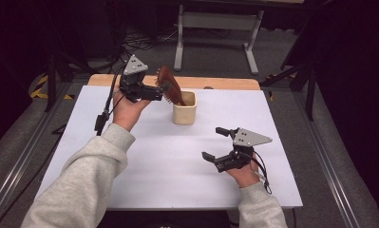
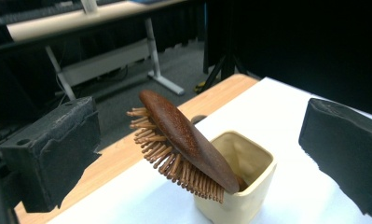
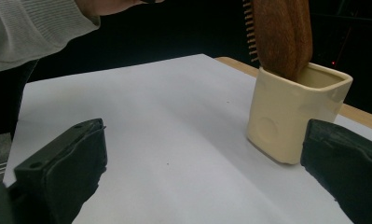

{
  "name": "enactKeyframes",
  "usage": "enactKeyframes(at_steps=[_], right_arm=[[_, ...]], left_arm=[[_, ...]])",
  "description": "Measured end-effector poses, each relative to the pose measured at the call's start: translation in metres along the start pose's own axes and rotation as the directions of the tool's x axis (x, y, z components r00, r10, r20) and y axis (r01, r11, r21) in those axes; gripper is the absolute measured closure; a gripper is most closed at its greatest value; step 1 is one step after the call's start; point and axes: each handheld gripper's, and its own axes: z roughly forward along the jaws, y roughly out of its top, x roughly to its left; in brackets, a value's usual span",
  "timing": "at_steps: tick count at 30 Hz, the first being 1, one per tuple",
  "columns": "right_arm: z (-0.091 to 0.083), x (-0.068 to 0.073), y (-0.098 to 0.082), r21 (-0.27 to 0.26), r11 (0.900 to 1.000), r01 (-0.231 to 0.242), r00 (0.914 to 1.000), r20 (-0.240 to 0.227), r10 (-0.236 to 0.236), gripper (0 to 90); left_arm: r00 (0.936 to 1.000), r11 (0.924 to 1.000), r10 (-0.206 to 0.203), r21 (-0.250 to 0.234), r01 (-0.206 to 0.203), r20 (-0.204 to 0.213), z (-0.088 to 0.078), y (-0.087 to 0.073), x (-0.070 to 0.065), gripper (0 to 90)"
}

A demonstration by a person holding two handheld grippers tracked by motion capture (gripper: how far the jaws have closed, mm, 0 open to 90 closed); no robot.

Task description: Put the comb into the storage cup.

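White counter carries everything, wooden strip along its far edge. Cream square ceramic cup stands upright toward 12 o'clock from counter centre. Dark wooden paddle hairbrush sits handle-down in the cup, head leaning out toward 10 o'clock, bristles facing down-left. Left tongs wide apart, just beside the brush head at 9 o'clock of the cup, nothing gripped. Right tongs wide apart, nothing between them, at 5 o'clock of the cup, well apart from it.

No legible txt, labels, brands or nos. anywhere on the items or the table.
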Motion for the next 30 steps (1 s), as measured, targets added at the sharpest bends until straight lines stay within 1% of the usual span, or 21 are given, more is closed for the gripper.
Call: enactKeyframes(at_steps=[1,3,9,10,13,16,20,23,25,27,28,29,30], right_arm=[[0.000,-0.001,0.000,-0.002,1.000,0.001,1.0000,-0.001,-0.001,1.0],[0.000,-0.003,0.002,-0.006,1.000,0.000,1.0000,0.002,0.000,1.0],[-0.001,-0.005,0.005,0.004,1.000,0.001,0.9999,0.013,-0.001,1.0],[-0.002,-0.006,0.005,0.006,1.000,0.000,0.9999,0.014,0.000,0.9],[-0.002,-0.007,0.006,0.014,1.000,-0.001,0.9997,0.024,0.000,1.5],[-0.002,-0.007,0.006,0.025,1.000,0.001,0.9995,0.030,-0.001,1.7],[-0.002,-0.007,0.006,0.033,0.999,-0.003,0.9995,0.032,0.002,1.8],[-0.003,-0.007,0.006,0.039,0.999,-0.006,0.9995,0.032,0.005,1.8],[-0.003,-0.007,0.006,0.040,0.999,-0.007,0.9995,0.032,0.006,1.8],[-0.004,-0.006,0.006,0.045,0.999,-0.005,0.9994,0.033,0.003,1.8],[-0.005,-0.006,0.006,0.046,0.999,-0.003,0.9994,0.035,0.001,1.8],[-0.005,-0.006,0.006,0.046,0.999,-0.003,0.9994,0.035,0.001,1.8],[-0.005,-0.006,0.006,0.049,0.999,-0.002,0.9993,0.036,0.000,1.8]], left_arm=[[1.0000,0.9998,0.004,-0.020,-0.004,0.007,-0.007,0.000,0.000,0.2],[0.9997,0.9995,0.008,-0.032,-0.007,0.024,-0.016,0.000,0.000,0.2],[0.9979,0.9983,0.036,-0.047,-0.033,0.054,-0.044,-0.005,-0.002,0.2],[0.9975,0.9976,0.042,-0.057,-0.039,0.056,-0.049,-0.007,-0.002,0.2],[0.9957,0.9963,0.045,-0.077,-0.039,0.081,-0.062,-0.013,-0.003,0.2],[0.9931,0.9960,0.063,-0.070,-0.056,0.099,-0.073,-0.018,-0.005,0.2],[0.9901,0.9966,0.050,-0.072,-0.041,0.131,-0.088,-0.030,-0.008,0.2],[0.9891,0.9970,0.043,-0.070,-0.033,0.141,-0.096,-0.037,-0.008,0.2],[0.9892,0.9971,0.043,-0.068,-0.033,0.140,-0.102,-0.044,-0.008,0.2],[0.9912,0.9979,0.041,-0.055,-0.035,0.126,-0.106,-0.052,-0.007,0.3],[0.9891,0.9989,0.003,-0.046,0.004,0.147,-0.111,-0.061,-0.003,0.3],[0.9891,0.9989,0.003,-0.046,0.004,0.147,-0.111,-0.061,-0.003,0.3],[0.9883,0.9986,-0.012,-0.050,0.019,0.152,-0.114,-0.067,-0.002,0.3]])
